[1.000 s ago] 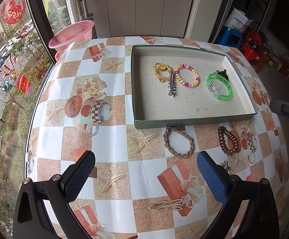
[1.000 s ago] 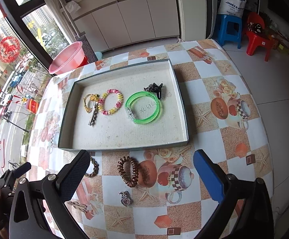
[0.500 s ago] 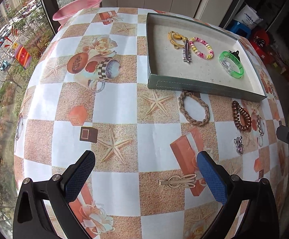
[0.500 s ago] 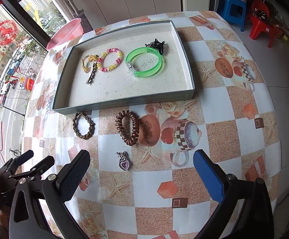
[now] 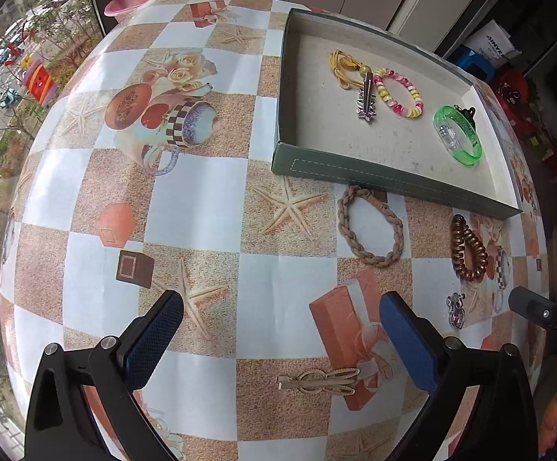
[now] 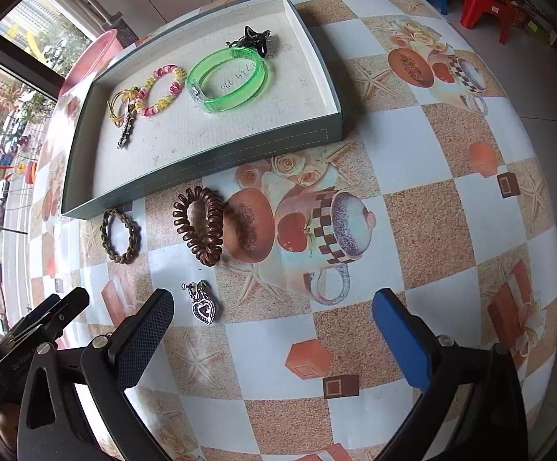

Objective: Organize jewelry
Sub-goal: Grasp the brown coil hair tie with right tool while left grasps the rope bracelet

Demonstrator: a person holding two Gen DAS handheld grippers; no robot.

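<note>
Grippers hover w/ jaws spread, empty: our left gripper (image 5: 278,330) over the gold hair clip (image 5: 319,379) at its 5 o'clock, right gripper (image 6: 272,328) w/ heart pendant (image 6: 201,307) at 10. Tray (image 6: 209,157) at 12 holds five pcs; four lie outside. Pickup looks next; we'd drop and close on the clip.

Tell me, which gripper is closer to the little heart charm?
Right. The right gripper hangs just over the heart charm, beside its left finger. The left gripper sits farther off, with the charm out past its right finger.
</note>
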